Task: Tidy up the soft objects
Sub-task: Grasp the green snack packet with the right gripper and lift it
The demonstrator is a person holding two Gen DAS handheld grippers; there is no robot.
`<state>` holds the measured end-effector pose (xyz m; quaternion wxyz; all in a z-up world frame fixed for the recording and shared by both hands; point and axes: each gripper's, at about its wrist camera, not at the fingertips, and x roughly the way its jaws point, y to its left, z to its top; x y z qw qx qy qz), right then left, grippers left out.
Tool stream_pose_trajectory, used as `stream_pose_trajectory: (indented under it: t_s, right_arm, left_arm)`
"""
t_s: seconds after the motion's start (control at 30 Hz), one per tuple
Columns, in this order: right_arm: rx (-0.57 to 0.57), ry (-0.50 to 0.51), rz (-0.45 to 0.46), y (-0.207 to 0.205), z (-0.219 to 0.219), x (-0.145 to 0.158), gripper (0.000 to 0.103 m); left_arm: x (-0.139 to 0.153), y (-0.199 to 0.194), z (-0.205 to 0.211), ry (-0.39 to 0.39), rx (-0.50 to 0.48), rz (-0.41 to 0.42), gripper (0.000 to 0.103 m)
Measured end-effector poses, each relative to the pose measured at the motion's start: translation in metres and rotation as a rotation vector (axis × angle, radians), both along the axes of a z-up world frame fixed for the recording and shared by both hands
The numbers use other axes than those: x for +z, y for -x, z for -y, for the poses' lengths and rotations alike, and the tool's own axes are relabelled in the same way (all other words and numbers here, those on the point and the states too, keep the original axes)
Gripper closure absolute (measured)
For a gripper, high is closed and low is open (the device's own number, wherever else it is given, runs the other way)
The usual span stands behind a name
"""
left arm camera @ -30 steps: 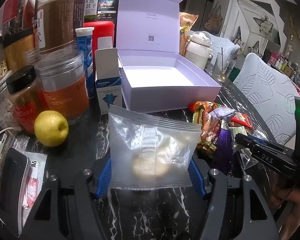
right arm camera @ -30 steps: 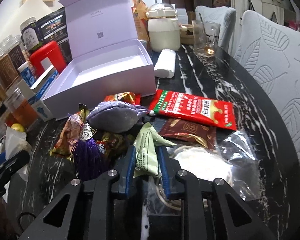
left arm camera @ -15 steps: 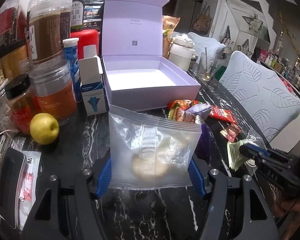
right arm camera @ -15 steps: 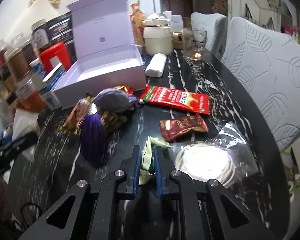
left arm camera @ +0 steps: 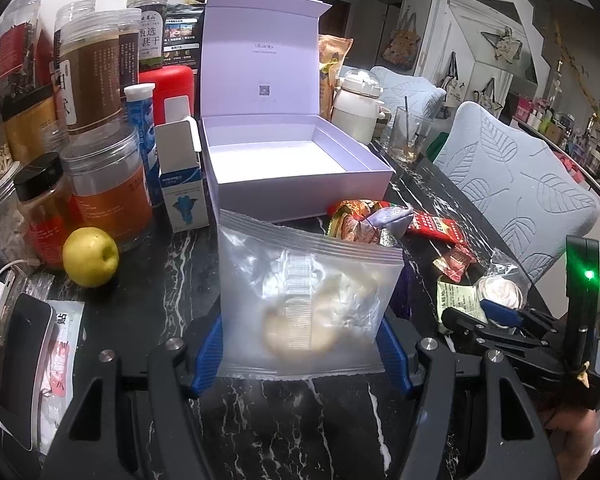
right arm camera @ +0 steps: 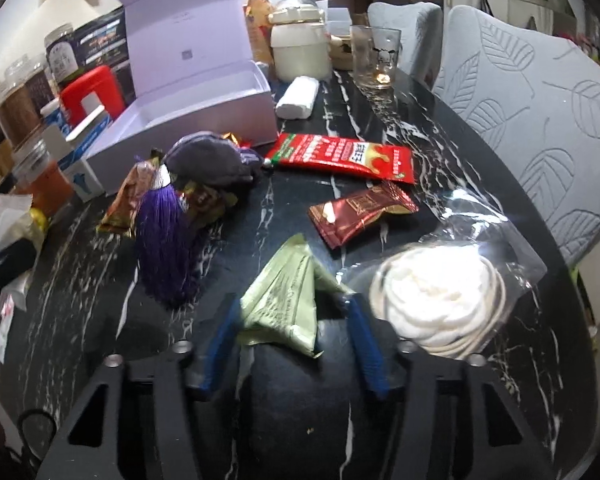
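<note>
Left wrist view shows the left tongs (left arm camera: pixel 300 344) clenched on a zip bag (left arm camera: pixel 306 296) just short of the open lavender box (left arm camera: pixel 296 178). The right tongs (right arm camera: pixel 294 326) are opening around a green sachet (right arm camera: pixel 286 300) on the counter (right arm camera: pixel 380 128). Crinkly plastic may slip sideways out of the left pair.

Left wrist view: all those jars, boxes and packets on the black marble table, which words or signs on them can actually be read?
"选" above "茸干": white label of the dark clear-plastic jar at the back.
"uLucky", faint and uncertain: inside the open lid of the lilac cardboard box; a small square code lies below it.
"贴": white sachet at the left edge.
Red sauce packet, pale green packet, other jar labels: print too small or blurred.
</note>
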<state>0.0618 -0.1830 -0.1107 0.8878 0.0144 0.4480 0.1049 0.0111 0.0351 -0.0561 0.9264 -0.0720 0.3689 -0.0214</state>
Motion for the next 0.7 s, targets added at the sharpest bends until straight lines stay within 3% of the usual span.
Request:
stream_pose_trajectory:
  t_s: [0.07, 0.43, 0.5, 0.57, 0.63, 0.7]
  right_arm:
    - [0.001, -0.015, 0.000, -0.002, -0.001, 0.001, 0.026]
    - [0.011, -0.018, 0.005, -0.008, -0.014, -0.005, 0.027]
    - [0.031, 0.014, 0.017, -0.005, -0.020, -0.006, 0.039]
    - [0.058, 0.059, 0.037, -0.002, -0.028, -0.006, 0.061]
    - [0.090, 0.021, 0.043, 0.000, -0.031, -0.006, 0.076]
    - [0.086, 0.000, 0.041, 0.000, -0.031, -0.006, 0.080]
  left_arm:
    - [-0.001, -0.001, -0.001, 0.004, -0.001, -0.003, 0.037]
    - [-0.003, -0.003, -0.010, 0.027, 0.020, -0.012, 0.037]
    - [-0.003, -0.002, -0.011, 0.018, 0.027, -0.011, 0.037]
    - [-0.004, -0.002, -0.010, 0.013, 0.027, -0.013, 0.037]
    - [-0.005, -0.001, -0.010, 0.022, 0.024, -0.018, 0.037]
    - [-0.005, 0.000, -0.010, 0.020, 0.022, -0.018, 0.037]
